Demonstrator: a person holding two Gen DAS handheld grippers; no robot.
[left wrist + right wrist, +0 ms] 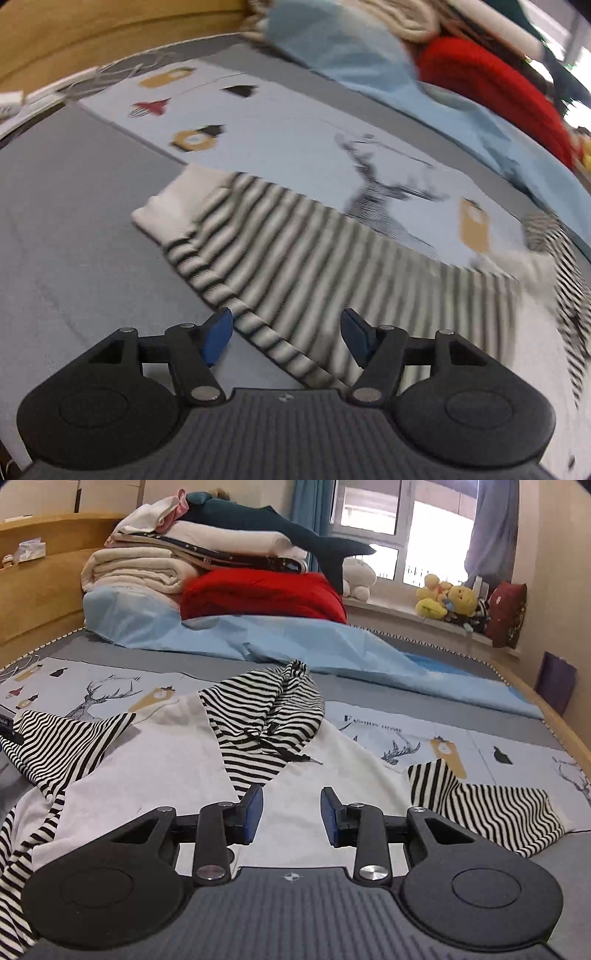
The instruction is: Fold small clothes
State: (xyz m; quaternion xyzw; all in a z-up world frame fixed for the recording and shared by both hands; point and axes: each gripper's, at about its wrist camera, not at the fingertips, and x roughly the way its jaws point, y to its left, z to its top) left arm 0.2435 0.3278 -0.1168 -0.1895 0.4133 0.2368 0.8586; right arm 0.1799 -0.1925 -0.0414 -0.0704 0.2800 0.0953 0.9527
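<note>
The striped hooded top (177,760) lies spread on the bed (424,698), hood and both sleeves not yet folded in, so most folding remains, with the left claw (286,338) and right claw (291,814) both open and empty.

In the right wrist view the hooded garment (177,760) lies spread on the bed (424,698) across the lower middle of the frame, its hood (266,709) at centre. Behind it, upper left, folded bedding (207,561) is stacked against the headboard (40,572). Soft toys (447,602) sit on the windowsill (399,609), upper right.
</note>
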